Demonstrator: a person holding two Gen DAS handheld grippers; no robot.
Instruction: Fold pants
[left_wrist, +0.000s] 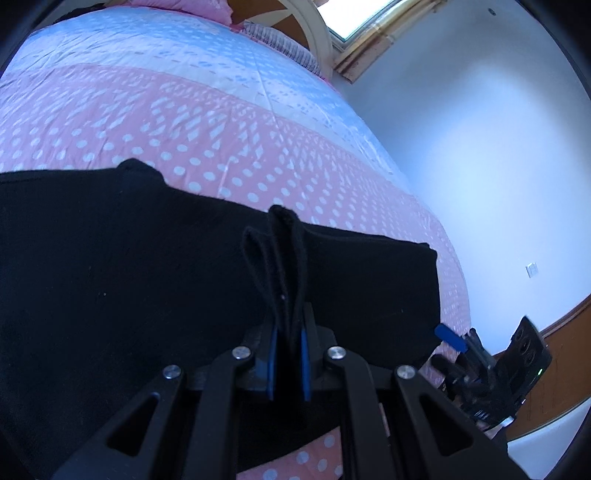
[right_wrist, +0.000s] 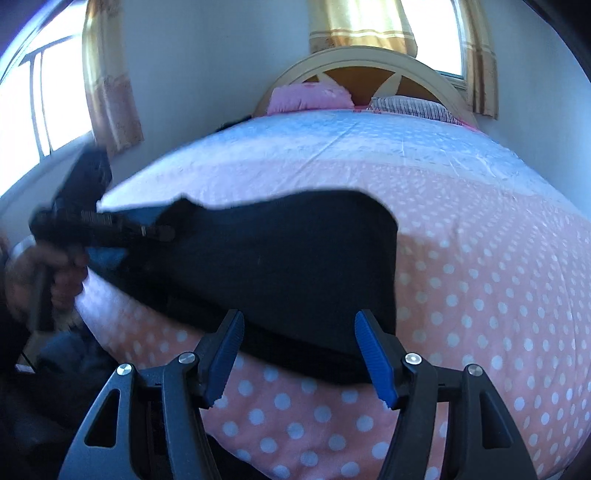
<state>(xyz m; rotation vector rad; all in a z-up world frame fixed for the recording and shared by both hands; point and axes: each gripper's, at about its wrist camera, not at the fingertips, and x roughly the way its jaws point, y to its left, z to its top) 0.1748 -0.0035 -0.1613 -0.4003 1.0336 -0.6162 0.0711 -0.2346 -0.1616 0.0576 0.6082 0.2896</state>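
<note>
Left tongs (left_wrist: 286, 332), blue-padded, are clamped on a bunched fold of the black soft-knit pants (left_wrist: 147, 266), several thick layers standing up between the pads. Right tongs (right_wrist: 299, 354) hang with jaws spread wide and nothing between them, poised just above the near edge of the same garment.

Those pants lie partly folded across the near part of a bed with a pink polka-dot and pale blue quilt (right_wrist: 480, 280), one end reaching the left edge of the mattress in the right wrist view.

Judging by the drape, the cloth is light, limp and thick, likely to sag and slide out of square unless lifted at two corners together. Hems and the doubled edge look like the surest places to pinch; a grip on a single layer would probably peel the fold apart.

Beyond the garment the quilt is bare up to a pink pillow (right_wrist: 310, 96) and a striped pillow (right_wrist: 410, 105) against the cream and brown headboard (right_wrist: 354, 70) at the far end. Gold curtains (right_wrist: 110, 85) hang by the windows. Nothing lies in the path of a fold; the mattress edge on the left is the only hazard, where cloth could slip off.
</note>
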